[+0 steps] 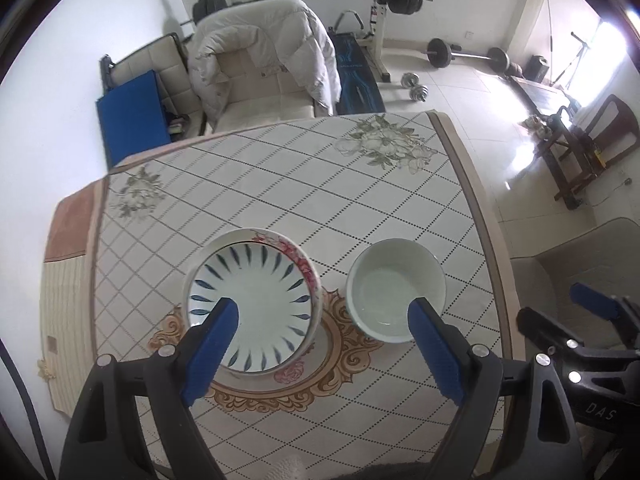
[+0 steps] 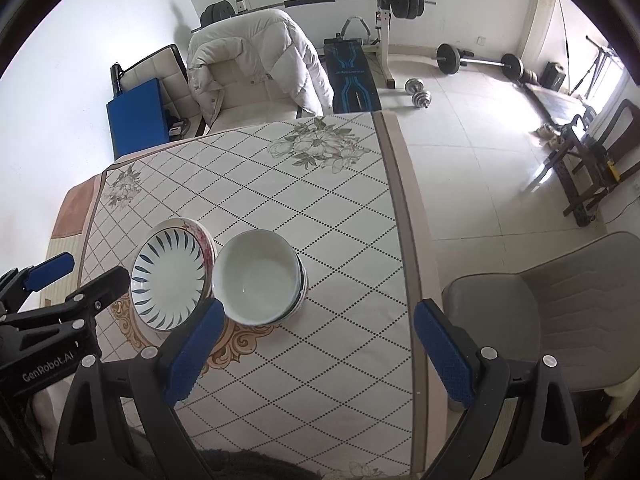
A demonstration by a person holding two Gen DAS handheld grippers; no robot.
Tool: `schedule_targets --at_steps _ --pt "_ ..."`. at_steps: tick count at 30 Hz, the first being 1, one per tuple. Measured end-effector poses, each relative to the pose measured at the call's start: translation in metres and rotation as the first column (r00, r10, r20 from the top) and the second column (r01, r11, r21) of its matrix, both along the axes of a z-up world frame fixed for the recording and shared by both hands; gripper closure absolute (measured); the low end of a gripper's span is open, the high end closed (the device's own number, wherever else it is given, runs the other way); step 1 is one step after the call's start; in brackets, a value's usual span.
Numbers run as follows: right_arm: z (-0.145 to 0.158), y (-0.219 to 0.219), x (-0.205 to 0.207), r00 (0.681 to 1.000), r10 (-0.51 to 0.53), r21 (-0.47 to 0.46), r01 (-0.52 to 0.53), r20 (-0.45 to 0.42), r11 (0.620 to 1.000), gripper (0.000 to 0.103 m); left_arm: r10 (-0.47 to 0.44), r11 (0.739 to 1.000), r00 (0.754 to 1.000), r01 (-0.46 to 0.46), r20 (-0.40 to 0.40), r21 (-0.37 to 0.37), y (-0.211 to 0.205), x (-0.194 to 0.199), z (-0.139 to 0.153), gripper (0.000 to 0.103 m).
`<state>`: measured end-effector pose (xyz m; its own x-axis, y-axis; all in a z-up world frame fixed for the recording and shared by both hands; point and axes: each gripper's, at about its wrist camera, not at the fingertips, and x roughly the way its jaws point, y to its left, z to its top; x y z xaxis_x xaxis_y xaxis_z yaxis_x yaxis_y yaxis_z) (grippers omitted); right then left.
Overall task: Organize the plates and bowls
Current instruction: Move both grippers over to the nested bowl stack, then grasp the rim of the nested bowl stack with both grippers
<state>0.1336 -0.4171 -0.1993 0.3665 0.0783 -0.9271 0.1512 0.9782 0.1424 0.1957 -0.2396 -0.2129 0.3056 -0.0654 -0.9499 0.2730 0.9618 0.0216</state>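
Note:
A white plate with blue leaf strokes (image 1: 256, 300) rests on a floral-rimmed plate (image 1: 298, 254) on the table; both show in the right wrist view (image 2: 168, 280). To their right stands a pale green bowl (image 1: 394, 290), which in the right wrist view (image 2: 258, 276) sits stacked in another bowl. My left gripper (image 1: 324, 314) is open and empty, held above and in front of the dishes. My right gripper (image 2: 318, 320) is open and empty, above the table to the right of the bowls.
The table (image 2: 320, 208) has a checked floral cloth, and its right edge (image 2: 404, 216) is close by. A grey chair (image 2: 532, 312) stands at the right. A beige chair with a white duvet (image 1: 264, 60) stands behind the table. Gym gear lies on the floor beyond.

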Motion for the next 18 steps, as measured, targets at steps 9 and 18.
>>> schedule_targets --at_steps 9,18 --pt "-0.118 -0.019 0.04 0.976 -0.089 0.303 0.148 -0.199 0.941 0.005 -0.163 0.986 0.936 0.14 -0.312 -0.094 -0.023 0.086 -0.086 0.036" --pt "-0.212 -0.01 0.067 0.932 -0.099 0.477 0.268 -0.348 0.837 0.005 -0.325 0.945 0.768 0.279 -0.552 -0.168 -0.05 0.117 -0.178 0.048"
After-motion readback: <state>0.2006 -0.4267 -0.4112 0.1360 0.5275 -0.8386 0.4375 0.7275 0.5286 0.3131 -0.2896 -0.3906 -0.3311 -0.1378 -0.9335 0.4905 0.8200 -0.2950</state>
